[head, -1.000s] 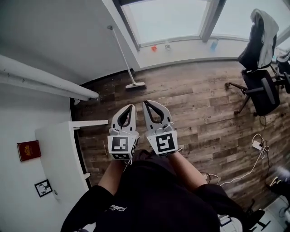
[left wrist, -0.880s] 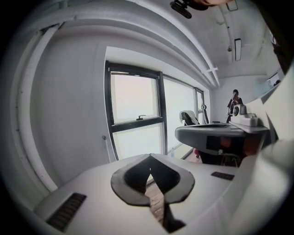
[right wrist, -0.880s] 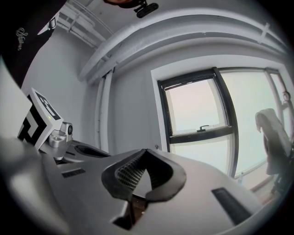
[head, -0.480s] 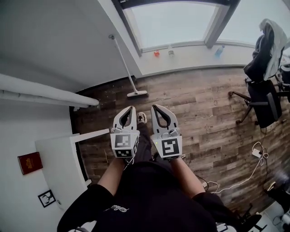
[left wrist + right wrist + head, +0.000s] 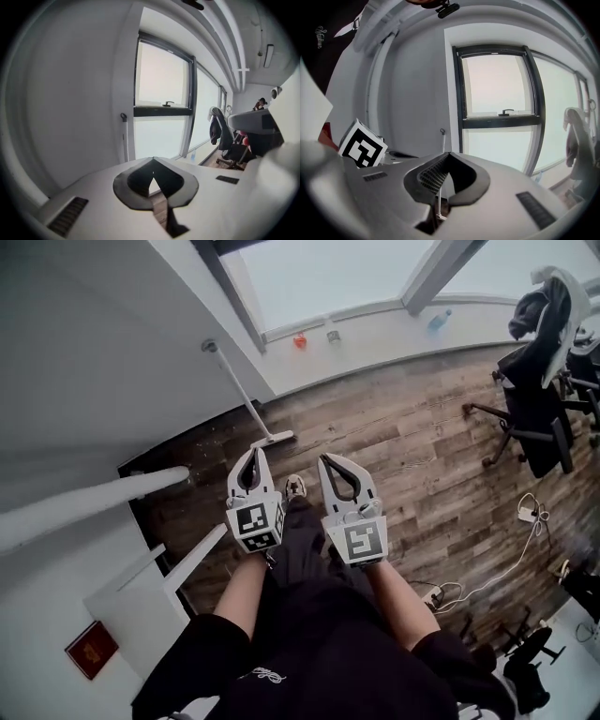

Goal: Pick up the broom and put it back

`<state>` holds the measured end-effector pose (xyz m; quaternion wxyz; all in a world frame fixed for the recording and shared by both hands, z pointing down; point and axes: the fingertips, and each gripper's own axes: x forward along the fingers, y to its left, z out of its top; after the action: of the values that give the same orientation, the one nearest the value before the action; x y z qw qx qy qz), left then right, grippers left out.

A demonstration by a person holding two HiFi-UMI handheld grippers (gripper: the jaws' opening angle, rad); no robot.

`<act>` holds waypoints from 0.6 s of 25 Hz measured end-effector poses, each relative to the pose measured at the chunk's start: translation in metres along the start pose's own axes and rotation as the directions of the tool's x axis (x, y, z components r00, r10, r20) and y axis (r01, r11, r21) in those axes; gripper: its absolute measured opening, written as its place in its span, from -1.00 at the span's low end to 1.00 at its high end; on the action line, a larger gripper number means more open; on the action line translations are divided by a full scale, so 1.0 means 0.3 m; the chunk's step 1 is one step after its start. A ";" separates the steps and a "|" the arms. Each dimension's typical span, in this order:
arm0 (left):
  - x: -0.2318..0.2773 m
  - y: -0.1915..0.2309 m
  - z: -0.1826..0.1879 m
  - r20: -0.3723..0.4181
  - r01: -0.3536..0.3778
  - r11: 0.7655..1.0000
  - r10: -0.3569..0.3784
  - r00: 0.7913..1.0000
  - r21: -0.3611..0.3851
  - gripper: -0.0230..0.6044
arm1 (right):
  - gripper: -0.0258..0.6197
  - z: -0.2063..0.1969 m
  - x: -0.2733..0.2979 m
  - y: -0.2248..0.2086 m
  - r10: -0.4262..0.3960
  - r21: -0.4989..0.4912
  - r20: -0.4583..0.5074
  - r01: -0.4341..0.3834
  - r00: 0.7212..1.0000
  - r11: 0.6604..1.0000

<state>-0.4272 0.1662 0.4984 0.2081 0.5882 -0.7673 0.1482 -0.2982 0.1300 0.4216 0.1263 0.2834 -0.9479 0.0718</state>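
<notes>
The broom (image 5: pixel 241 395) leans upright against the white wall beside the window, its flat white head (image 5: pixel 274 439) on the wood floor. Both grippers are held out in front of the person, side by side, pointing at it. My left gripper (image 5: pixel 251 454) is shut and empty, its tip just short of the broom head in the head view. My right gripper (image 5: pixel 330 461) is also shut and empty, further right. In the left gripper view the broom handle (image 5: pixel 124 140) stands left of the closed tips (image 5: pixel 153 159). The right gripper view shows the handle (image 5: pixel 442 140) just above its tips (image 5: pixel 449 153).
A black office chair (image 5: pixel 539 399) with a jacket over it stands at the right. Cables (image 5: pixel 487 582) lie on the floor. A white pipe (image 5: pixel 94 502) and a white shelf (image 5: pixel 141 592) are at the left. Small bottles (image 5: pixel 300 340) sit on the window sill.
The person has walked toward the wall, so both grippers are now nearer the broom, the left one close to its head. The jaws stayed shut throughout.
</notes>
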 end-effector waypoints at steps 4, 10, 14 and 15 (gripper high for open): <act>0.159 0.105 -0.112 -0.037 -0.085 0.996 0.086 0.996 0.021 -0.92 | -0.85 -0.092 0.131 -0.054 -0.041 0.057 -0.037 0.044 0.998 0.997; 0.406 0.240 -0.270 -0.085 -0.080 0.997 0.079 0.993 -0.016 -0.53 | -0.85 -0.225 0.304 -0.073 -0.085 0.139 -0.098 0.098 0.992 0.985; 0.539 0.288 -0.346 -0.135 -0.098 0.993 0.088 0.987 -0.068 -0.42 | -0.85 -0.289 0.330 -0.087 -0.102 0.148 -0.116 0.118 0.988 0.982; 0.571 0.298 -0.355 -0.140 -0.099 0.992 0.086 0.986 -0.082 -0.38 | -0.85 -0.301 0.333 -0.091 -0.109 0.156 -0.126 0.128 0.986 0.980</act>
<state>-0.5359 0.0962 0.6772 0.2786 0.5307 -0.7837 0.1632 -0.3457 0.0744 0.5379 0.1620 0.3439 -0.9113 0.1581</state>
